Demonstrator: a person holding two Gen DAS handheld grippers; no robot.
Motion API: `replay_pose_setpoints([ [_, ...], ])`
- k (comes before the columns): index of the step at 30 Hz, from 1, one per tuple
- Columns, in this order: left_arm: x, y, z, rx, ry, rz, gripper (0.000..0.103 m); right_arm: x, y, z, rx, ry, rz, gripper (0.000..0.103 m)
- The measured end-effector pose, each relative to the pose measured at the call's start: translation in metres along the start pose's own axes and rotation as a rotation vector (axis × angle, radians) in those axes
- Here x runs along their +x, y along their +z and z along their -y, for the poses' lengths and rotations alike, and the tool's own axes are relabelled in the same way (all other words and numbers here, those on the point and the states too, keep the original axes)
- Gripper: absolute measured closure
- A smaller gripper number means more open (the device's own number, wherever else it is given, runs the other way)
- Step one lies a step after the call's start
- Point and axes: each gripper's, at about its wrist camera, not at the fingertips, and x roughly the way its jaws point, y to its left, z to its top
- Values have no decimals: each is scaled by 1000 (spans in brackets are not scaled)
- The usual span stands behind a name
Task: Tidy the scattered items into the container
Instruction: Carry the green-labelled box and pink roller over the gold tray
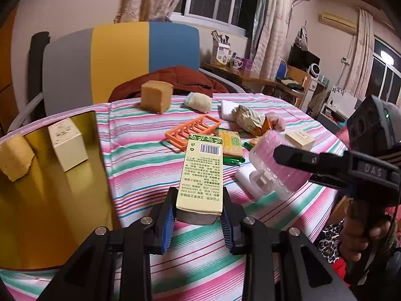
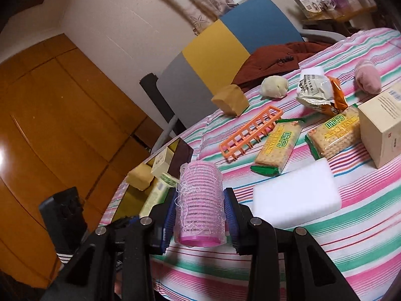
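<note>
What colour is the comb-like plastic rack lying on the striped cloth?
Orange. The rack shows best in the right wrist view, lying beside the cracker packs.

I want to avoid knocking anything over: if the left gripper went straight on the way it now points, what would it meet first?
Probably the biscuit packet and orange rack, beyond the tip of the tall box that the left gripper holds; depth is unclear.

The left wrist view looks forward and down along its own gripper's fingers, close over the striped tablecloth [image 1: 140, 165], with the gold container [image 1: 50, 200] at lower left. The right wrist view, tilted, faces across the same table from the other side; the container [image 2: 130, 195] sits at its lower left. Both share the orange rack [image 1: 191, 130] [image 2: 250, 133] and the tricolour chair [image 1: 120, 60] [image 2: 225, 47].
</note>
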Motion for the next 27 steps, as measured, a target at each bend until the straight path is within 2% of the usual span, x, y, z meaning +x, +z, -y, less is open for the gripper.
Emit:
replay_pose_setpoints([
  [5, -20, -1, -17, -32, 18, 39, 71, 10, 0, -11, -18, 9, -16, 66],
  [12, -40, -7, -60, -125, 85, 62, 71, 42, 2, -45, -82, 38, -69, 66],
  [21, -63, -16, -143, -257, 242, 88, 71, 98, 3, -95, -195, 73, -170, 66],
  [27, -68, -18, -187, -288, 345, 68, 71, 149, 3, -132, -277, 92, -256, 66],
])
